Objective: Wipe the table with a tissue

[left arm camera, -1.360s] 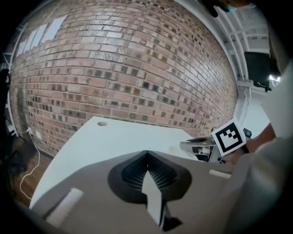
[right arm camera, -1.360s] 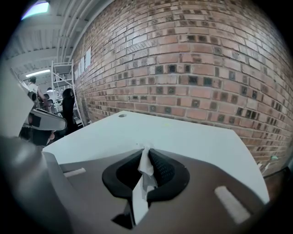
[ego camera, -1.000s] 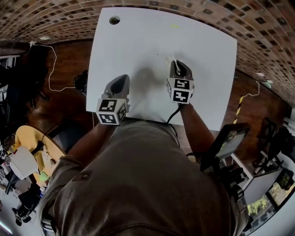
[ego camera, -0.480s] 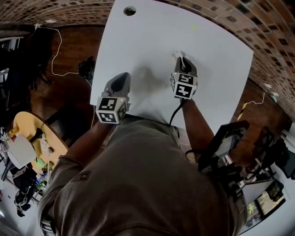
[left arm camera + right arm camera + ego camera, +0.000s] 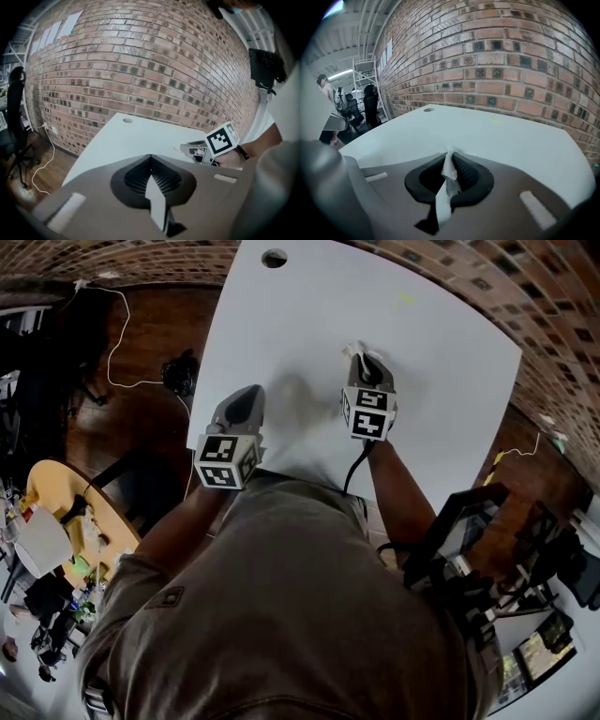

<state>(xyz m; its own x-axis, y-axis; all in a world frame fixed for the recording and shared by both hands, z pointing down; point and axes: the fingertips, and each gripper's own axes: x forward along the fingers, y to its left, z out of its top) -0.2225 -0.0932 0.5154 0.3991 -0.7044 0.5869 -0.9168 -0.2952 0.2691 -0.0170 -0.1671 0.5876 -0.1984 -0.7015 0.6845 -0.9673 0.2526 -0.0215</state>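
The white table [image 5: 309, 324] fills the upper head view. My right gripper [image 5: 357, 356] is over its middle, shut on a white tissue [image 5: 352, 352] that pokes out past the jaw tips, low over the surface. In the right gripper view the tissue [image 5: 449, 171] is pinched between the dark pads and hangs as a strip. My left gripper [image 5: 249, 393] hovers near the table's near-left edge, shut with nothing in it. From the left gripper view the right gripper [image 5: 199, 149] shows at the right, over the table [image 5: 136, 136].
A round cable hole [image 5: 274, 257] is at the table's far left corner and a small yellow mark [image 5: 406, 298] farther back. A brick wall [image 5: 511, 61] lies beyond. A white cable [image 5: 122, 343] crosses the wooden floor at left; dark equipment [image 5: 459, 531] stands at right.
My right gripper has slid leftward across the table with the tissue, away from the yellow mark. The left gripper stays near the table's near-left edge.
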